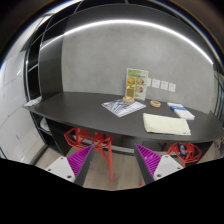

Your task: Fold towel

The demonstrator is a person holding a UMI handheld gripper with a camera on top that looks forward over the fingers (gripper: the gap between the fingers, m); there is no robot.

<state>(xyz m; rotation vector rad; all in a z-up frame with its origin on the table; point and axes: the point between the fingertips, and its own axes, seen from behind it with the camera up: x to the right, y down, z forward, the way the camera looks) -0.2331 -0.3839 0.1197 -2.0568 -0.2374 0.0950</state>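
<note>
A pale cream towel [166,123] lies folded flat on the dark table [90,104], near its right end. My gripper [112,160] is held well back from the table and lower than its top, with the towel far beyond the fingers. The fingers [83,162] with their magenta pads stand wide apart with nothing between them; only the floor shows in the gap.
A magazine [122,107] lies mid-table, an upright poster card [137,84] stands behind it by the grey wall, and a small brown object [155,103] sits next to it. Red stools [88,138] stand under the table. Dark shelving [40,62] rises at the left.
</note>
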